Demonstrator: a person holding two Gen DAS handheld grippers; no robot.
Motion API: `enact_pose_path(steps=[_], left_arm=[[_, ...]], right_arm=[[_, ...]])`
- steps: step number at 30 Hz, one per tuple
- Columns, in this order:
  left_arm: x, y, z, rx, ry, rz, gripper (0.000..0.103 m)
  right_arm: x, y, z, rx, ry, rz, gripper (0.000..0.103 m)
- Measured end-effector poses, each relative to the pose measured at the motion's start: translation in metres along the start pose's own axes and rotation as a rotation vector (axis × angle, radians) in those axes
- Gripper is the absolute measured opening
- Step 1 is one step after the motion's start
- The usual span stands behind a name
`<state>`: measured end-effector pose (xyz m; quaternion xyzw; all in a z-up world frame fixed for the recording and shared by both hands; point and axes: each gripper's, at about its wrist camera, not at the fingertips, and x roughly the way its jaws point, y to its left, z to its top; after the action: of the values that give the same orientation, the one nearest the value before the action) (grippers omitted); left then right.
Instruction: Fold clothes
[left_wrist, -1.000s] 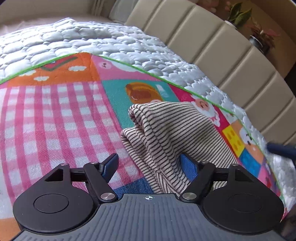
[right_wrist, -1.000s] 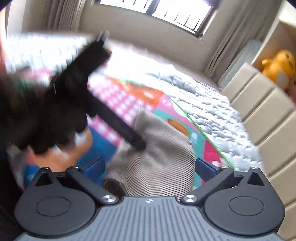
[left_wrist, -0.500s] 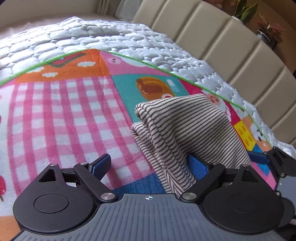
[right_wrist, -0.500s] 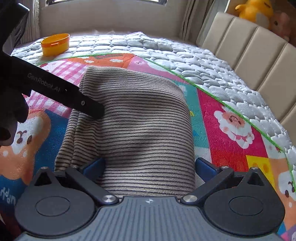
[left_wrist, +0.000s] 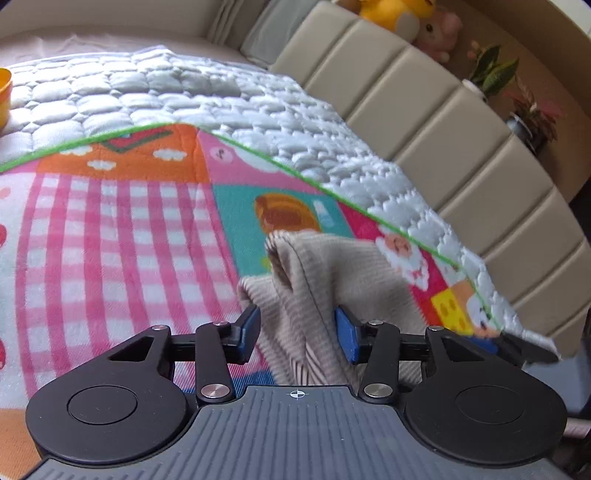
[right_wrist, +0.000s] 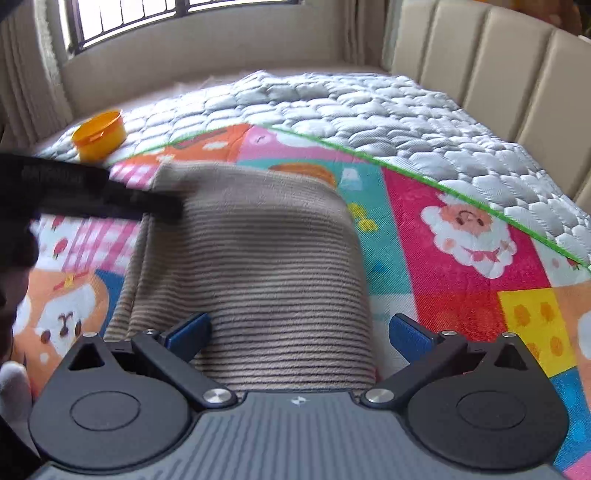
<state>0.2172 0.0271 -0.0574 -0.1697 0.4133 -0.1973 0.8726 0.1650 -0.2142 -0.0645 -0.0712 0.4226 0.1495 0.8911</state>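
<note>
A beige garment with thin dark stripes (left_wrist: 325, 273) lies folded on a colourful play mat (left_wrist: 110, 229). My left gripper (left_wrist: 299, 332) has its jaws closing on a bunched fold at the garment's corner, and both blue pads press the cloth. In the right wrist view, one of its fingers (right_wrist: 147, 203) rests on the far left corner of the garment (right_wrist: 258, 258). My right gripper (right_wrist: 299, 334) stands open low over the near edge. Its left pad is above the cloth and its right pad is over the mat.
The mat covers a grey quilted mattress (right_wrist: 369, 103) with a beige padded headboard (left_wrist: 443, 110) on the right. An orange tub (right_wrist: 99, 134) sits at the far left corner. Plush toys (left_wrist: 399, 14) and potted plants (left_wrist: 517, 96) stand behind the headboard. A dark gloved hand (right_wrist: 14, 240) is at left.
The left jaws have narrowed from wide apart onto the garment's fold, which now bunches up between the pads. The right gripper has come down to the garment's near edge.
</note>
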Motion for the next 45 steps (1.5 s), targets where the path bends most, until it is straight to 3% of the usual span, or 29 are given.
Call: enact_pose_path(steps=[5, 10, 17, 19, 25, 31, 35, 38, 45], left_arm=[[0.02, -0.007, 0.016, 0.004, 0.009, 0.078, 0.049], [0.043, -0.003, 0.021, -0.009, 0.05, 0.142, 0.056], [0.024, -0.018, 0.025, 0.067, 0.045, 0.193, 0.06], [0.011, -0.023, 0.021, 0.077, 0.042, 0.188, 0.057], [-0.017, -0.02, -0.007, -0.021, 0.083, 0.104, 0.058], [-0.019, -0.007, -0.037, -0.068, 0.098, 0.07, 0.052], [-0.021, -0.002, -0.039, -0.086, 0.09, 0.03, 0.042], [-0.022, -0.006, -0.039, -0.066, 0.072, 0.016, 0.042], [-0.018, -0.002, -0.04, -0.073, 0.068, -0.025, 0.04]], right_arm=[[-0.01, 0.031, -0.003, -0.159, -0.062, -0.049, 0.103], [0.003, 0.042, -0.011, -0.259, -0.02, -0.102, 0.103], [0.004, 0.036, -0.01, -0.222, 0.007, -0.079, 0.103], [0.003, 0.036, -0.009, -0.222, 0.007, -0.078, 0.103], [-0.003, 0.029, -0.006, -0.2, 0.002, -0.074, 0.103], [-0.027, 0.014, 0.0, -0.159, -0.049, -0.081, 0.103], [-0.032, -0.013, 0.003, -0.075, -0.051, -0.093, 0.103], [-0.026, -0.034, 0.004, 0.0, -0.034, -0.152, 0.103], [-0.017, -0.058, 0.003, 0.18, -0.019, -0.162, 0.103]])
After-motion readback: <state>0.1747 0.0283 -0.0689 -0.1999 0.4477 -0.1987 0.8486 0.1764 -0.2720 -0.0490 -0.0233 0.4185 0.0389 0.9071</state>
